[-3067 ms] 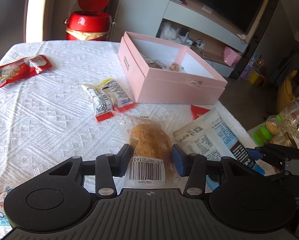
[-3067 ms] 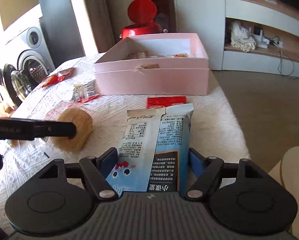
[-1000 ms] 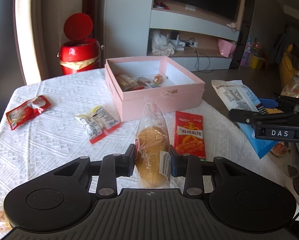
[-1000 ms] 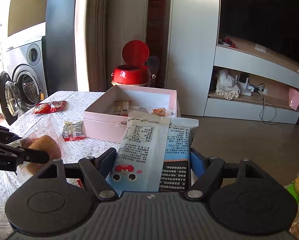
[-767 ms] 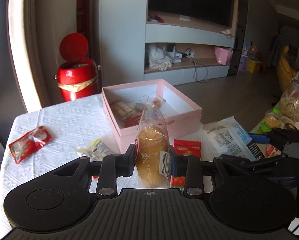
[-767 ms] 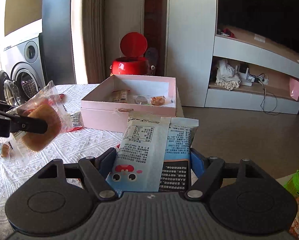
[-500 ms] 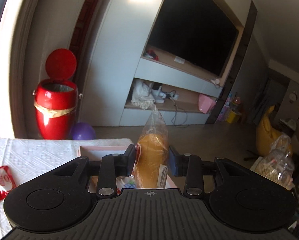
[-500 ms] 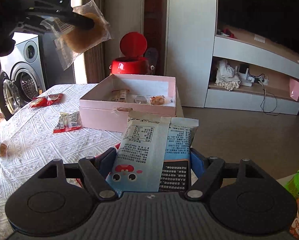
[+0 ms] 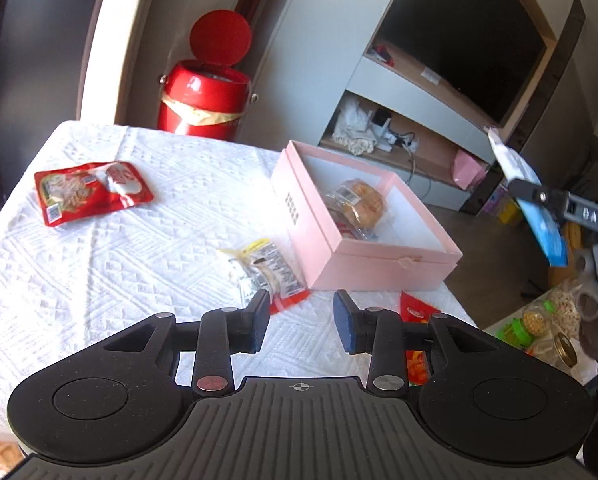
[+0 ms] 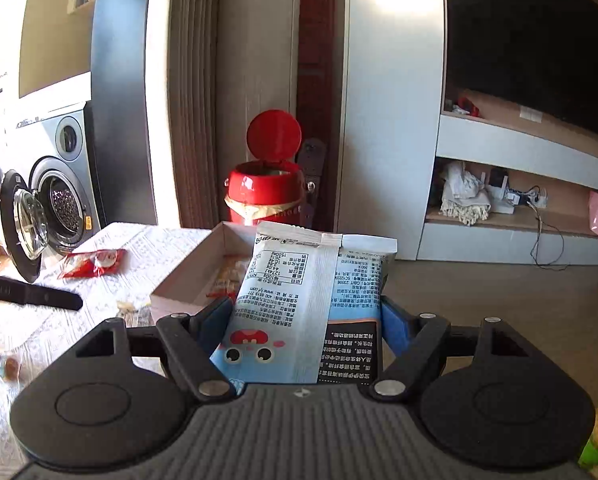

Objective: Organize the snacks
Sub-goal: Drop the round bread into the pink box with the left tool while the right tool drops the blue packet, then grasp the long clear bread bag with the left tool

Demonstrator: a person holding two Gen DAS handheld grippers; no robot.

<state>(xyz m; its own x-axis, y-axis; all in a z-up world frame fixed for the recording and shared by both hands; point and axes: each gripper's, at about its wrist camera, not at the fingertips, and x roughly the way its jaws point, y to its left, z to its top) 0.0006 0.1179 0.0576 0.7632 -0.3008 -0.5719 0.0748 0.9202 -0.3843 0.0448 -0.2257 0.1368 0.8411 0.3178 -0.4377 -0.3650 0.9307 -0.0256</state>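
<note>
The counter (image 9: 99, 248), under a white textured cloth, fills the left and center of the left wrist view. At center right of that frame stands the open pink box (image 9: 363, 240), near the counter's right edge; inside it, against its left wall, lies a round bread bun in clear wrap (image 9: 359, 204) on top of other small packets. Behind the counter, at upper center, is a red bin (image 9: 205, 100) with its lid up.

The blue and white snack bag (image 10: 311, 304) is clamped between the 2 fingers of the right hand-held gripper (image 10: 307, 320), closed on the bag's sides and holding it upright in the lower center of the right wrist view, in front of the box. In the left wrist view this bag shows at the far right edge, in the air and well apart from the box.

A red snack pouch (image 9: 91, 192) lies flat at the left of the frame. A pair of small silver and yellow packets (image 9: 263, 272) rests just beside the box's near left corner. A red packet (image 9: 417, 320) lies at lower right, partly hidden by the finger.

The left hand-held gripper (image 9: 301, 320) is spread apart and holds nothing, above the cloth at lower center.
</note>
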